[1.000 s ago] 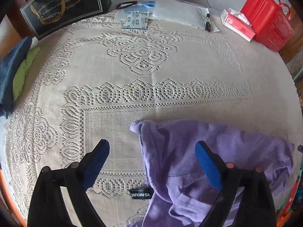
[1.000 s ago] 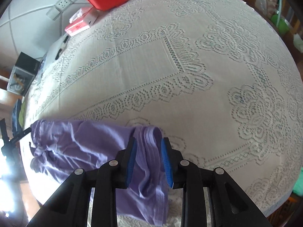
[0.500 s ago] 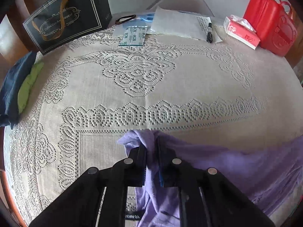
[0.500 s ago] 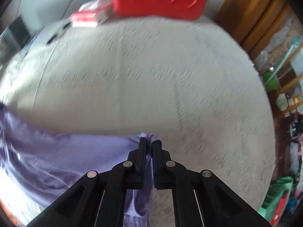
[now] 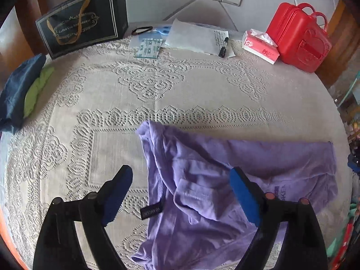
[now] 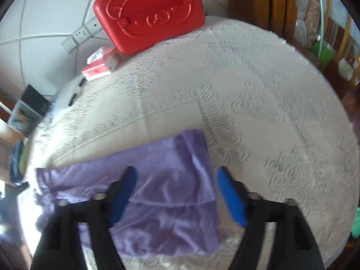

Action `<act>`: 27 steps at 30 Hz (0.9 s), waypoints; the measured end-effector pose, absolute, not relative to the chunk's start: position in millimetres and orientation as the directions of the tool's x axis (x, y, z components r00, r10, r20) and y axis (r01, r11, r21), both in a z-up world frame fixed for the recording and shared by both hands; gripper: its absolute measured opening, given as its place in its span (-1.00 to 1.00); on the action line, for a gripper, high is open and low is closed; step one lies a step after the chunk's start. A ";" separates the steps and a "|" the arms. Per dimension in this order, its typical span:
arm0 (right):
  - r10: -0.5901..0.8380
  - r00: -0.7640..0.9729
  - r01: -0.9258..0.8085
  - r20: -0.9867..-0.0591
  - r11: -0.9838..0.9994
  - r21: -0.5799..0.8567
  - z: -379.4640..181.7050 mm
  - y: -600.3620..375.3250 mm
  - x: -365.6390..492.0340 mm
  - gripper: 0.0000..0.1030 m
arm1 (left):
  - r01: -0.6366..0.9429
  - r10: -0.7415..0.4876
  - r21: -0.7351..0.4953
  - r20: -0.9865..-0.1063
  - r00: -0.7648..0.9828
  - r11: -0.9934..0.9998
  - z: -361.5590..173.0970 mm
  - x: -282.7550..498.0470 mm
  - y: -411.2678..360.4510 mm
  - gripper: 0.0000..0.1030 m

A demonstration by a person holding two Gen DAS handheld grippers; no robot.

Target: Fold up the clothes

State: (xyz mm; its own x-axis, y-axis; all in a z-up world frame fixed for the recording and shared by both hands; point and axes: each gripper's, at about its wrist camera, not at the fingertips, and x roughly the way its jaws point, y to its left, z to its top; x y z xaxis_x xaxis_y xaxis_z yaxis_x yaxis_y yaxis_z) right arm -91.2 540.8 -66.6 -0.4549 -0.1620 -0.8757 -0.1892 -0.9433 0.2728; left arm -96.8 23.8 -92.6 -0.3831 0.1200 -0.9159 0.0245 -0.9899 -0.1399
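Both grippers, left (image 5: pixel 181 184) and right (image 6: pixel 175 187), have just been opening, fingers spread above the purple shirt (image 5: pixel 236 175) (nothing pinched), red case (image 5: pixel 299 38) at one o'clock.

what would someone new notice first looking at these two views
Probably the purple garment, lying crumpled on the near part of the lace tablecloth, with the left gripper and right gripper open above it after just letting go. Next, the bright red case at the far right edge by the wall, beside a tissue pack.
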 end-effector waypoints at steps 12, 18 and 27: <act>-0.250 -0.353 -0.108 -0.901 -0.946 0.305 -80.7 498.7 -92.6 -0.49 | 0.100 0.179 -0.211 -0.948 -0.264 -0.972 -124.6 -86.1 32.9 0.19; -0.423 -0.251 0.124 -0.870 -0.906 0.405 -86.8 394.1 -115.5 -0.29 | 0.067 0.173 -0.203 -0.935 -0.310 -0.977 -107.9 -72.6 24.5 0.19; -0.476 -0.127 0.329 -0.871 -0.848 0.415 -97.0 258.8 -151.7 -0.19 | -0.064 0.237 -0.228 -0.940 -0.246 -0.972 -132.9 -67.9 29.9 -0.29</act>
State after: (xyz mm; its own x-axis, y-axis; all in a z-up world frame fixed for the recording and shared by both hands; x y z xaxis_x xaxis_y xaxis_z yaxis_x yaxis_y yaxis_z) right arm -151.7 258.8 -97.0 -0.1267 -0.4755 -0.8705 0.3292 -0.8480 0.4153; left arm -67.9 29.9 -132.9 -0.2459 0.2369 -0.9399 -0.0641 -0.9715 -0.2281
